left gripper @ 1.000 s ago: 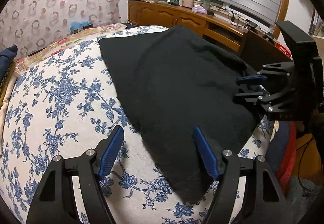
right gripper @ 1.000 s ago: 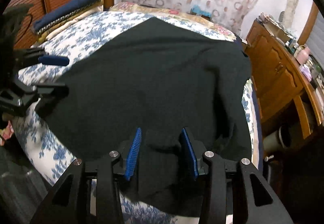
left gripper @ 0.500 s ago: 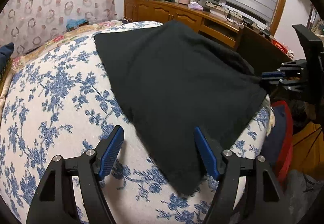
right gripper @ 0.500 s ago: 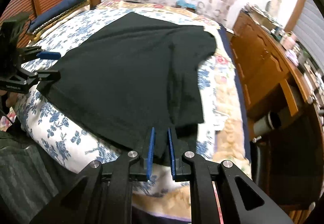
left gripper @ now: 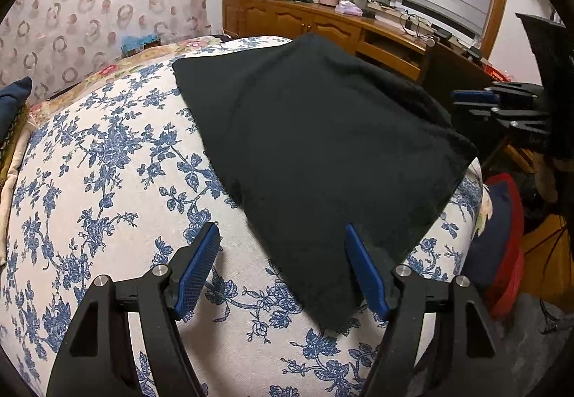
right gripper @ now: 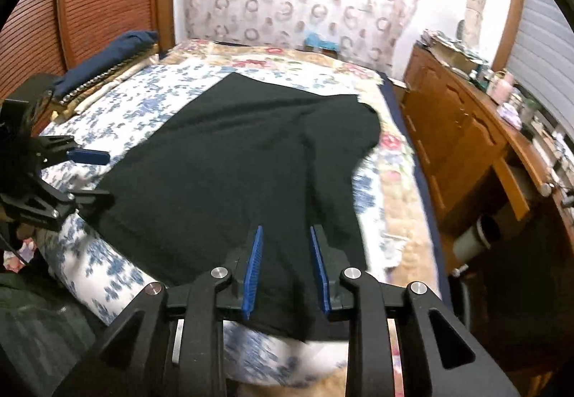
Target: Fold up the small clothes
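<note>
A black garment (left gripper: 323,153) lies spread on the blue-flowered bed cover (left gripper: 89,181); it also shows in the right wrist view (right gripper: 229,174). My left gripper (left gripper: 281,266) is open and empty, its right finger over the garment's near corner; it also shows in the right wrist view (right gripper: 89,178), at the garment's left edge. My right gripper (right gripper: 285,267) is open over the garment's near edge, holding nothing. In the left wrist view the right gripper (left gripper: 477,102) sits off the garment's far right side, clear of the cloth.
A wooden sideboard (left gripper: 323,23) with bottles and clutter runs along the far wall; it also shows in the right wrist view (right gripper: 466,138). A wooden headboard (right gripper: 89,2) and folded navy bedding (right gripper: 107,63) stand at the bed's head. A red and navy cushion (left gripper: 502,239) lies off the bed's edge.
My right gripper was shut on the garment's edge half a second ago; it has opened and let go. The garment now lies flat. The left gripper stayed open, nearly still.
</note>
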The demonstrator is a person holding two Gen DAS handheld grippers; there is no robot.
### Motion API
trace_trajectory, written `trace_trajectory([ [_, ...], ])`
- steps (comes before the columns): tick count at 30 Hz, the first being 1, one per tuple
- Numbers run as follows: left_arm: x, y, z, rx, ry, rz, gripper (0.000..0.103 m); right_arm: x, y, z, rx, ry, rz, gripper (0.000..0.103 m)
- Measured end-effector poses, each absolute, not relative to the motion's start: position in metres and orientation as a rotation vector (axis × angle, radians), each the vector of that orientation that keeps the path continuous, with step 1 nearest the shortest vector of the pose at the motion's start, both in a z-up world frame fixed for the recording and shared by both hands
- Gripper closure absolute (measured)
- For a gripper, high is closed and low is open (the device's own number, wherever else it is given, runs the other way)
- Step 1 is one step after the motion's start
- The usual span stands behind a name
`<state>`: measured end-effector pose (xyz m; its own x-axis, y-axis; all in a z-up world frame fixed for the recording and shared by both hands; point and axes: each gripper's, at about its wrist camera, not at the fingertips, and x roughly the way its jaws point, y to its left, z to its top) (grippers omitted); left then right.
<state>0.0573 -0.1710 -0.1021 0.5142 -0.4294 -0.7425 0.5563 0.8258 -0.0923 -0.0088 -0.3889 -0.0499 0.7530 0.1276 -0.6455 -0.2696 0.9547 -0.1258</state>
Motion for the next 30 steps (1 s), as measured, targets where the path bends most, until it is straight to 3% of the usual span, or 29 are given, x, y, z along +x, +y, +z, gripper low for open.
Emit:
trace_trajectory([
  [4, 0.055, -0.17, -0.104, 0.162, 0.844, -0.604, 0.03, 0.006, -0.379, -0.061, -0.219, 0.681, 0.267, 0.076],
  [7, 0.052, -0.169, -0.106, 0.155, 0.855, -0.618, 0.039, 0.015, -0.373, -0.068, -0.209, 0.68, 0.295, 0.075],
  [13, 0.046, -0.168, -0.109, 0.138, 0.866, -0.653, 0.048, 0.025, -0.39, -0.074, -0.19, 0.693, 0.344, 0.057],
  [20, 0.043, -0.168, -0.104, 0.098, 0.879, -0.72, 0.092, 0.016, -0.388, -0.071, -0.192, 0.694, 0.403, 0.054],
  [30, 0.059, -0.173, -0.05, 0.04, 0.742, -0.744, 0.096, -0.002, -0.381, -0.067, -0.2, 0.679, 0.484, 0.047],
])
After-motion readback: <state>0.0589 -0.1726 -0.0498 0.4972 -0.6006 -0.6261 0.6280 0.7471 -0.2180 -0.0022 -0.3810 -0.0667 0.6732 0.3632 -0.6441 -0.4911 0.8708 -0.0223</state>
